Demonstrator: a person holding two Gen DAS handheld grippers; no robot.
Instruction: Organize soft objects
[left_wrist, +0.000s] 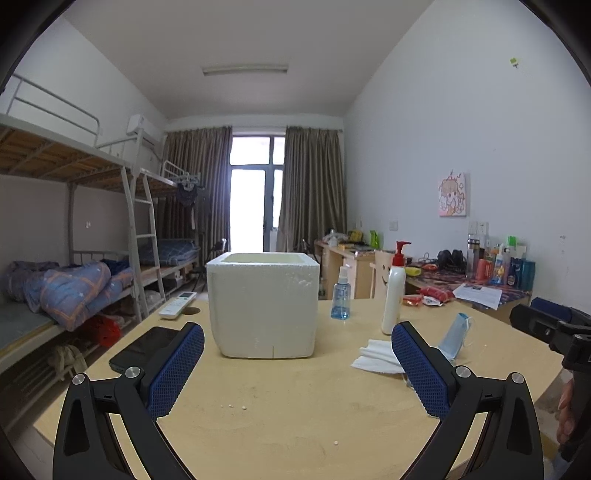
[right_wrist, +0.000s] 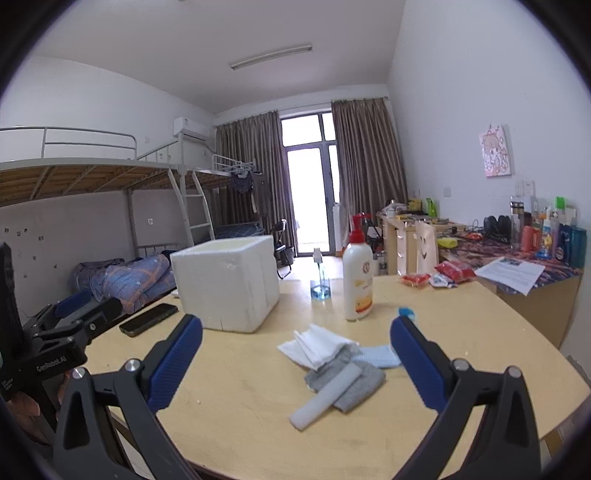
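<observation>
A white foam box (left_wrist: 263, 304) (right_wrist: 226, 283) stands open-topped on the round wooden table (left_wrist: 295, 398). To its right lies a small heap of soft items: white tissues (right_wrist: 314, 347) (left_wrist: 376, 356), a grey cloth (right_wrist: 347, 376), a white foam strip (right_wrist: 325, 397) across the cloth, and a blue face mask (right_wrist: 378, 356) (left_wrist: 456, 334). My left gripper (left_wrist: 297, 332) is open, facing the box from the near side, nothing between its fingers. My right gripper (right_wrist: 295, 326) is open just short of the heap, empty. The left gripper body (right_wrist: 59, 332) shows at the right view's left edge.
A black phone (left_wrist: 147, 349) (right_wrist: 148, 318) and a white remote (left_wrist: 178, 304) lie left of the box. A blue spray bottle (left_wrist: 340, 295) (right_wrist: 320, 278) and a white pump bottle (left_wrist: 394, 291) (right_wrist: 357, 273) stand behind the heap. Red snack packets (right_wrist: 439, 275) sit at the far right edge.
</observation>
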